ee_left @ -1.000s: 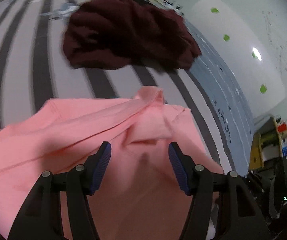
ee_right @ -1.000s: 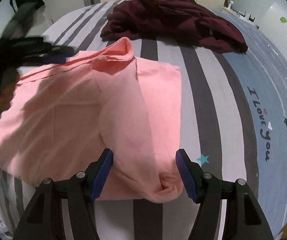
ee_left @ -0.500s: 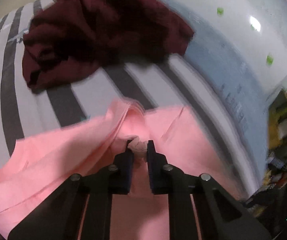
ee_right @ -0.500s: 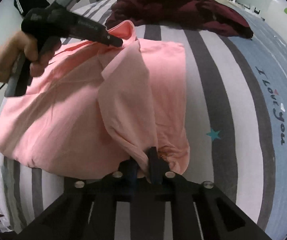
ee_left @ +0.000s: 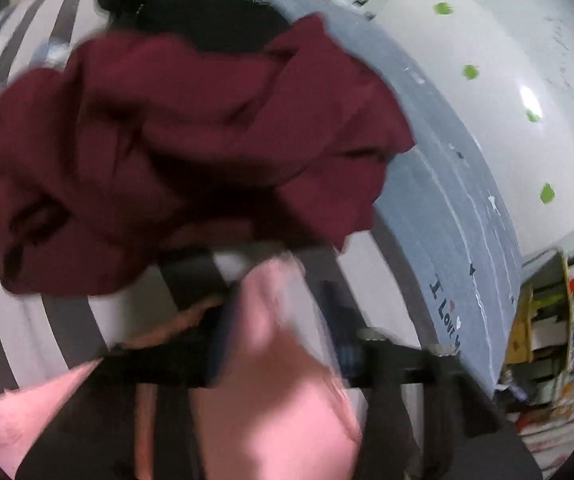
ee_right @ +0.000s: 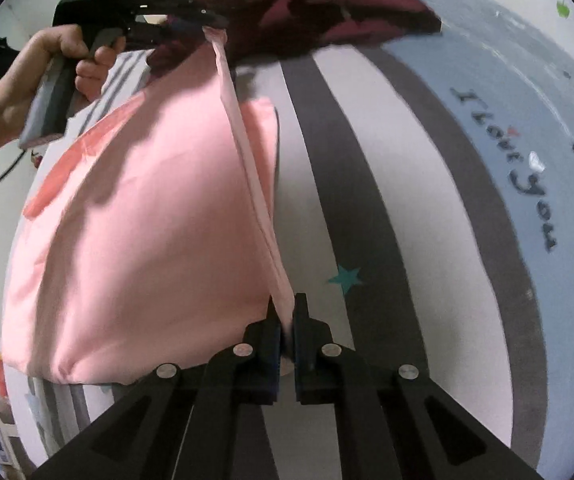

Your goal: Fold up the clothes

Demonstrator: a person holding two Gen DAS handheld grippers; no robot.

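Observation:
A pink garment point(ee_right: 147, 220) lies on the striped bed sheet point(ee_right: 367, 200). One long fold of it is pulled taut between my two grippers. My right gripper point(ee_right: 285, 320) is shut on the near end of that fold. In the right wrist view a hand point(ee_right: 59, 64) holds my left gripper point(ee_right: 207, 20) at the fold's far end, close to the maroon garment point(ee_right: 327, 12). The left wrist view is blurred. It shows my left gripper point(ee_left: 283, 320) with its jaws opening and well apart, and pink cloth point(ee_left: 279, 360) lies between them.
The crumpled maroon garment point(ee_left: 187, 152) lies just beyond the pink one, with a black garment point(ee_left: 207, 12) behind it. The sheet's grey-blue band carries lettering point(ee_right: 519, 176) on the right. A cluttered shelf point(ee_left: 547, 320) stands past the bed's right edge.
Both grippers closed on the pink cloth half a second ago. Now the left jaws have spread apart again. The left gripper has moved toward the maroon garment, and the fold is stretched taut.

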